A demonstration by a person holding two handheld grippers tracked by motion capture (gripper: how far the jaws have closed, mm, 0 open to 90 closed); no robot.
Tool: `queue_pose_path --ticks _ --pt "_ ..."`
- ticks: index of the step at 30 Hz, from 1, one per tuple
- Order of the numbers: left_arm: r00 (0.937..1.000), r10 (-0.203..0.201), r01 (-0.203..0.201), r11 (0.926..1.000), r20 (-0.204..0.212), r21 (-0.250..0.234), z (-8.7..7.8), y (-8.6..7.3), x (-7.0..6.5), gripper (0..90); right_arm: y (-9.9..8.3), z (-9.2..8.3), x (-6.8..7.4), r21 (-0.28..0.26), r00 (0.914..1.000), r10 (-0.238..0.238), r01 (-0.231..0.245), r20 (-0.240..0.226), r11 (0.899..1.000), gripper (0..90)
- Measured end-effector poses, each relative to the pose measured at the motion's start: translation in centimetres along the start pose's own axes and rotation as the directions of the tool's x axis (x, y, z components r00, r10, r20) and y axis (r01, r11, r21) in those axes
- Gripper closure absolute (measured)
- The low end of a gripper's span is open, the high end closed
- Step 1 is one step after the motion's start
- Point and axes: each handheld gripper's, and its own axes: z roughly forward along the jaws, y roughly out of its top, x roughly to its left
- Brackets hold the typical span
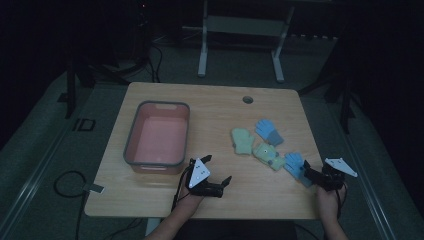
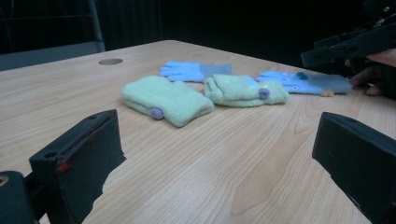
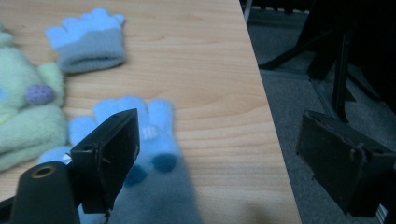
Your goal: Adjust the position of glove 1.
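High view: a wooden table carries a grey-rimmed tub with a pink inside, left of centre in the frame. Right of centre lie four small gloves in a loose row: a green glove, a far blue glove above and to its right, a second green glove lower down, and a near blue glove at the lower right, close to the table's right edge.

The left gripper sits at the lower centre of the frame, below the tub's lower right corner, over bare wood; its jaws stand wide apart with nothing between them. In the left gripper view the gloves lie across the middle distance, well apart from the jaws.

The right gripper sits at the lower right of the frame, with its tips at the near blue glove. In the right gripper view its jaws are spread wide; the left jaw hangs over the near blue glove, the right jaw over the floor past the table edge. Whether the jaw touches the glove cannot be told.
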Motion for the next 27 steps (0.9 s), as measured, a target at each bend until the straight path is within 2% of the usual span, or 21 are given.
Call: queue_pose_path --ticks 2,8,16,18,21,22,27 --pt "1.0 0.003 -0.003 1.0 -0.002 0.001 0.0 0.0 0.0 1.8 0.0 0.2 0.0 0.02 0.9999 0.003 -0.003 0.011 1.0 13.7" --pt "1.0 0.004 -0.004 1.0 -0.004 0.002 0.0 0.0 -0.1 1.8 0.1 0.0 -0.2 0.014 0.9998 0.015 -0.015 0.011 1.0 13.7" --pt "0.9998 0.02 -0.02 0.9998 -0.006 0.004 0.0 0.0 -0.2 1.8 0.3 -0.7 -0.4 0.012 0.9998 -0.007 0.007 0.017 1.0 13.6" --pt "0.9997 0.022 -0.022 0.9998 -0.007 0.004 0.0 0.0 -0.2 1.8 0.8 -1.1 -0.5 0.006 1.0 0.009 -0.009 0.003 1.0 13.6" --pt "0.9997 0.022 -0.022 0.9997 -0.007 0.005 0.0 0.0 -0.2 1.8 1.2 -1.4 -0.5 -0.005 1.0 0.008 -0.008 -0.004 1.0 13.5" --pt "0.9997 0.022 -0.022 0.9998 -0.007 0.004 0.0 0.0 -0.2 1.8 1.8 -1.9 -0.4 -0.012 0.9995 0.018 -0.018 -0.025 1.0 13.5" --pt "0.9997 0.025 -0.025 0.9997 -0.009 0.006 0.0 0.0 -0.3 1.8 2.8 -2.4 -0.1 -0.024 0.9986 0.003 -0.004 -0.053 1.0 13.6"
